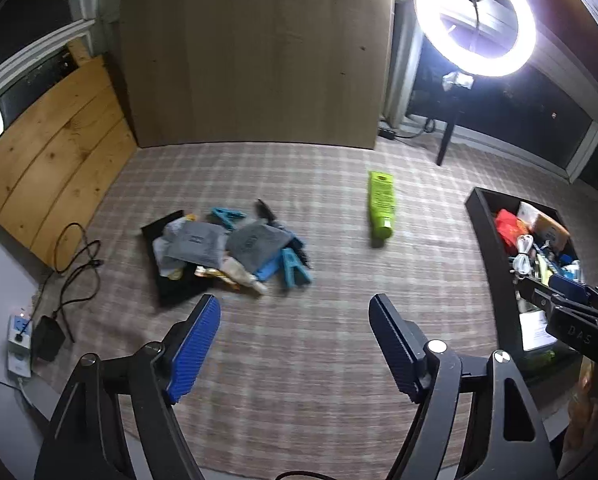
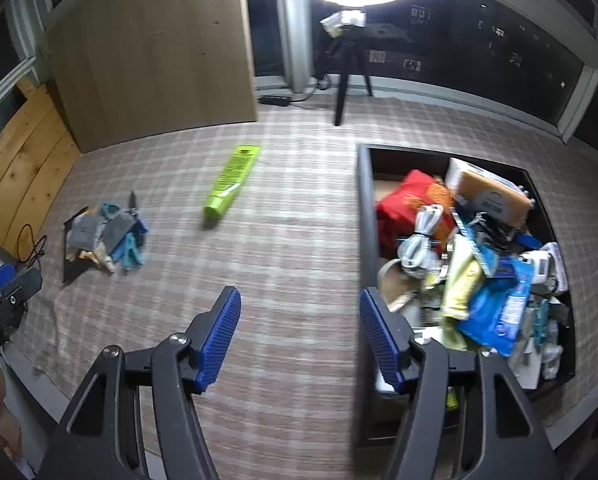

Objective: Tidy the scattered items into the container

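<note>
Both grippers hung over a plaid-covered surface (image 1: 299,360), pointed steeply downward. The left gripper (image 1: 295,344) had its blue-padded fingers (image 1: 197,348) spread wide, with nothing between them but bare cloth. The right gripper (image 2: 299,336) was likewise spread wide and empty; its right finger (image 2: 381,340) stood over the near left wall of the container (image 2: 365,216), while its left finger stood over the cloth.

The container, a dark open box, sat at the right side of the surface and was heaped with packets, a coiled white cable (image 2: 421,236), a red bag (image 2: 403,204) and a blue packet (image 2: 495,312). A green tube (image 1: 381,204) lay alone on the cloth, to the left of the container and well apart from it, cap end toward the grippers. Farther left, a pile of scattered items (image 1: 227,248), including grey pouches and blue clips, rested partly on a flat black sheet (image 1: 171,284).

A lit ring light (image 1: 475,16) stood on a stand behind the container. A tan panel (image 1: 255,52) rose at the far edge, wooden boards (image 1: 55,152) leaned at the left, and a black cable (image 1: 75,252) ran to a power strip (image 1: 19,340).
</note>
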